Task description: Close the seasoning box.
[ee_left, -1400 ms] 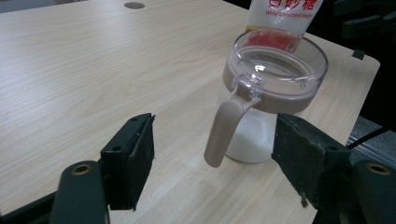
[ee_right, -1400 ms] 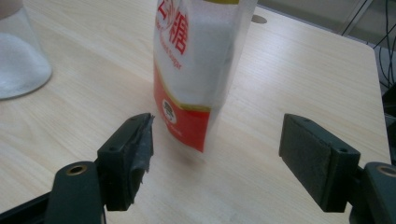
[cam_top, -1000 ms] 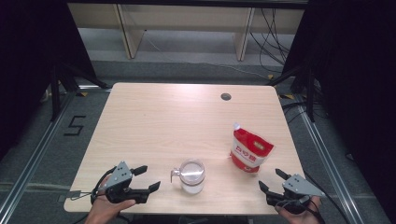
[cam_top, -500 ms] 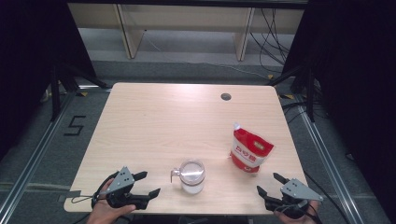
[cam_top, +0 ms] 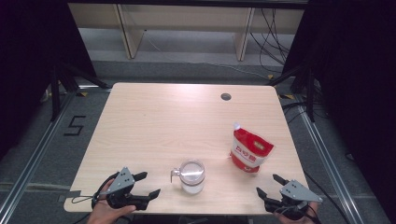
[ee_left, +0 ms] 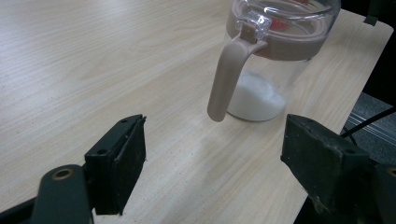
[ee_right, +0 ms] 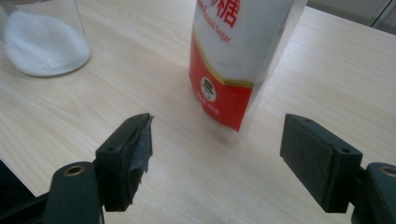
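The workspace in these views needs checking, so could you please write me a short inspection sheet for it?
Surface: pale wood table, round dark hole near the far edge.
Job's things: clear jar with a beige handle and lid, white grains at its bottom; red and white sugar bag upright to its right.
Clutter: nothing seen.
Grippers: left gripper open, facing the jar handle; right gripper open, facing the bag; neither touches anything.
Cables: thin cable trailing from the left gripper; black cables on the floor beyond.
Surroundings: dark curtains, grey floor, pale shelving behind.
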`<action>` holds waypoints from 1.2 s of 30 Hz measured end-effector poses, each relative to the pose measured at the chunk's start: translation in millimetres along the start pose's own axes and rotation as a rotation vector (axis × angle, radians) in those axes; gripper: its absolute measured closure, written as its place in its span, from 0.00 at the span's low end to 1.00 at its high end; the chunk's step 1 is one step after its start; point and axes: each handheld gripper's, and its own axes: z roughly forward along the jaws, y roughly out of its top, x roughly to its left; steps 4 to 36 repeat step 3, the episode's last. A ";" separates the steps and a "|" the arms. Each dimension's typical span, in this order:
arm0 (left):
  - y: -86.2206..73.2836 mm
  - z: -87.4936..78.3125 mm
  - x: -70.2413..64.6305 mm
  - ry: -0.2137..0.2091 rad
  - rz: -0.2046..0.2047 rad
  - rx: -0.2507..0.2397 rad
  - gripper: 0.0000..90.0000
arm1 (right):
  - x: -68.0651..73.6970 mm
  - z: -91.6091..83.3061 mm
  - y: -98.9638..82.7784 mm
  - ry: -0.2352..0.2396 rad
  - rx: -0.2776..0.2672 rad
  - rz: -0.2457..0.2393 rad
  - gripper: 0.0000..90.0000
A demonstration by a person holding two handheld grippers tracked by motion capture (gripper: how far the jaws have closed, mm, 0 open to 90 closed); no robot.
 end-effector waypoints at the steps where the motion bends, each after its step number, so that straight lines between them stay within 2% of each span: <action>1: -0.3 0.6 0.3 -0.005 -0.002 -0.009 0.24 | -0.1 -0.1 -0.1 0.000 0.000 0.001 0.29; 36: -0.5 0.4 0.6 -0.004 -0.006 -0.005 0.24 | -0.6 0.3 -0.5 -0.003 -0.001 -0.001 0.29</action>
